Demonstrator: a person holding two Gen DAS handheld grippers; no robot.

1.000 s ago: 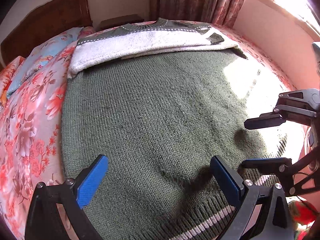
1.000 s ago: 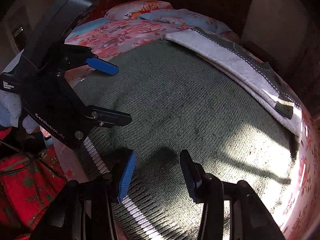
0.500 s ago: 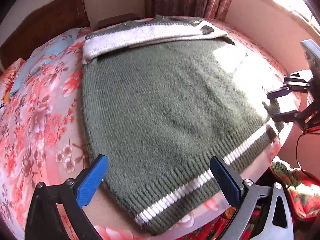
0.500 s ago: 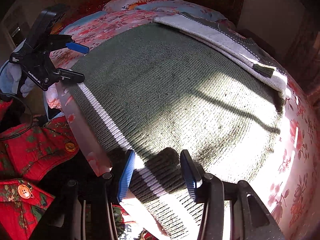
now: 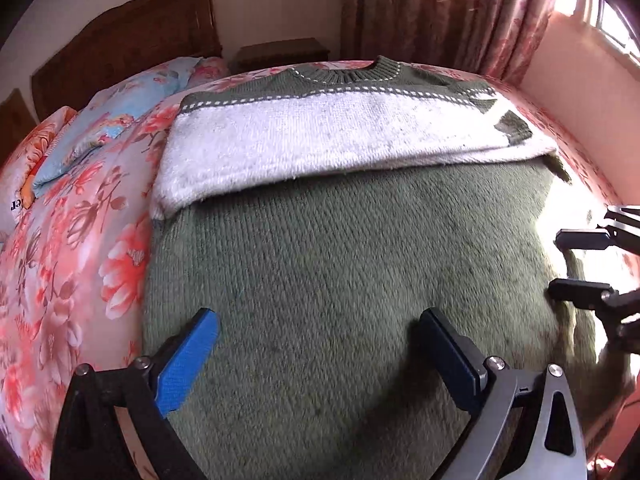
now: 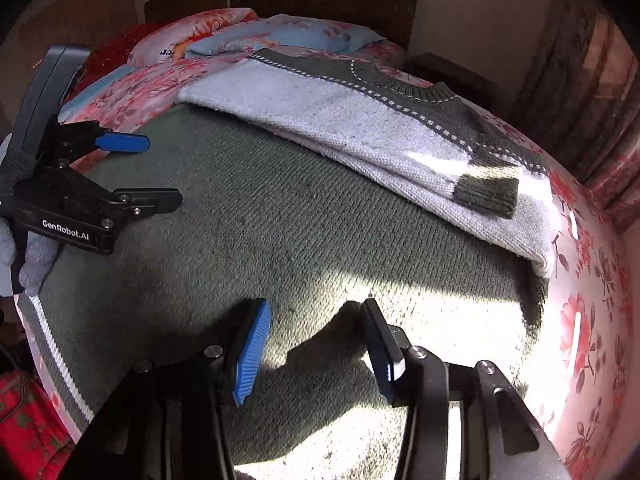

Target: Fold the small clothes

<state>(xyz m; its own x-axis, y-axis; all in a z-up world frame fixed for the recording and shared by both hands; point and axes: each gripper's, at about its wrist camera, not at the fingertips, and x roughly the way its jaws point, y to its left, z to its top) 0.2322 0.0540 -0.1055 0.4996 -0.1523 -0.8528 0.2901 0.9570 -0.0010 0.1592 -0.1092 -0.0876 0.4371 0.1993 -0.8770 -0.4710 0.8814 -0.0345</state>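
A green knit sweater (image 5: 340, 272) with a white chest band lies flat on the bed; its white sleeves (image 5: 320, 140) are folded across the chest. It also shows in the right wrist view (image 6: 280, 220). My left gripper (image 5: 316, 356) is open and empty just above the lower body of the sweater; it also shows in the right wrist view (image 6: 160, 172). My right gripper (image 6: 316, 344) is open and empty over the sunlit right side of the sweater; it shows at the right edge of the left wrist view (image 5: 576, 266).
The sweater lies on a floral pink bedsheet (image 5: 72, 248). Pillows (image 5: 104, 120) and a dark wooden headboard (image 5: 120, 52) are at the far left. A nightstand (image 5: 280, 52), curtains (image 5: 440, 12) and a bright window are behind. Red cloth (image 6: 28, 420) lies beside the bed edge.
Both grippers have moved forward over the sweater from its striped hem at the bed edge. The sweater's top now looks nearer. Both stay open and empty.
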